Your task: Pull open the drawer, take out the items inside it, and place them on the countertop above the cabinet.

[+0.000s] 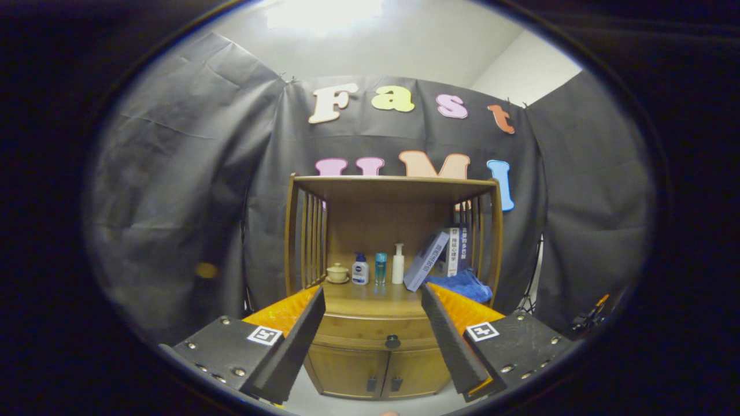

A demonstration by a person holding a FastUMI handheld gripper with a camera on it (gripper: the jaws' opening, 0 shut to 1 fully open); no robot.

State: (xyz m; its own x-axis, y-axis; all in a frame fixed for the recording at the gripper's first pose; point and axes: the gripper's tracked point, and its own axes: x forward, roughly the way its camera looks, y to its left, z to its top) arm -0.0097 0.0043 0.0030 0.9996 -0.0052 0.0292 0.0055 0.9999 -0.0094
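- My gripper (373, 292) is spread wide and holds nothing; the wooden cabinet (378, 358) sits between and beyond my fingers, well apart from them.
- The drawer (358, 334) is closed. It lies directly under the countertop (370, 294), above the two lower doors (378, 370). Its contents are hidden.
- The target for this step is the dark round drawer knob (392, 341), centred on the drawer front.
- I judge the task to be at its start: the approach to the knob comes first.
- I advance straight at the knob, keeping it centred between my fingers, and close only when both straddle it.
- I pull level and straight back; a skewed pull risks slipping off the small knob.
- The countertop already carries a lidded cup (337, 273), three bottles (378, 267), leaning books (439, 257) and a blue cloth (459, 286); its front strip is the free area.
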